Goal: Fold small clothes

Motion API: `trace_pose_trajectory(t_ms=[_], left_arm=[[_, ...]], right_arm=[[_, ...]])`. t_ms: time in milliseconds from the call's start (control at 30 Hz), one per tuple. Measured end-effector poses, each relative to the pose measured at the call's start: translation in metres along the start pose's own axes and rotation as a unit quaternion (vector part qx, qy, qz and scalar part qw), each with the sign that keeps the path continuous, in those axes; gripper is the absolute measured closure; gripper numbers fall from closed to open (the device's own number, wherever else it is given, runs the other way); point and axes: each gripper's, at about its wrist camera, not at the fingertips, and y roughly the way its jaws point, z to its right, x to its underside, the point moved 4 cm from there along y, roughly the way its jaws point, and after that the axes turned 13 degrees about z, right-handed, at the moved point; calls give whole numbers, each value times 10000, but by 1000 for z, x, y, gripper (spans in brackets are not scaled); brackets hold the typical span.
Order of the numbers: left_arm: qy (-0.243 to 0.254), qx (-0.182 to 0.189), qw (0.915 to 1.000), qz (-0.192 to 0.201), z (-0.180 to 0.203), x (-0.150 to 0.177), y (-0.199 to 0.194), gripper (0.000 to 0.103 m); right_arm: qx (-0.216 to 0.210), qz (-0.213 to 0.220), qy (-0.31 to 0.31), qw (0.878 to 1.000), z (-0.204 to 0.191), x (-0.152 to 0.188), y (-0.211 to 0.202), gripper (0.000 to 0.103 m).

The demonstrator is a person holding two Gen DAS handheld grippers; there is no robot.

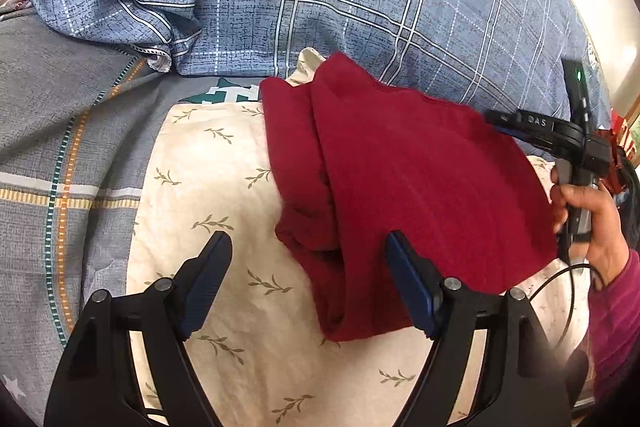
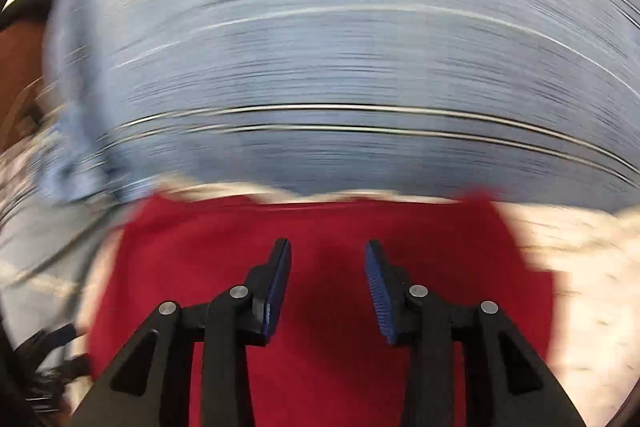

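Red garment (image 1: pixel 400 179) lies folded on the bed (image 1: pixel 100 131); left hand-held gripper (image 1: pixel 308 247) wide and empty, right hand-held gripper (image 2: pixel 327 255) partly open, holding nothing, probably between folds.

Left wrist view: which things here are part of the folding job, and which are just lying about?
In the job:
- red garment, partly folded
- cream leaf-print cloth under it
- left tongs, open
- right tongs, open over the garment

Lying about:
- blue plaid quilt
- grey plaid sheet
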Motion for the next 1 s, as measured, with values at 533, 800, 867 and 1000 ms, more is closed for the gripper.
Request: trace_pose_trajectory(t_ms=[533,800,867,1000], left_arm=[[429,-355,9984,47,6,4,10,22],[424,-398,9982,126,4,3,1,22],[396,-399,9983,122,2,3,-1,22],[321,-320,9990,-43,-4,3,-1,22]], right_arm=[[498,37,491,9975,58,3,9,62],[-823,-1,-97,9966,-59,-1,-31,61],[-1258,-159,-171,9918,-86,4,-31,61],[-1727,-446,-425,9830,-157,27,-10,62]])
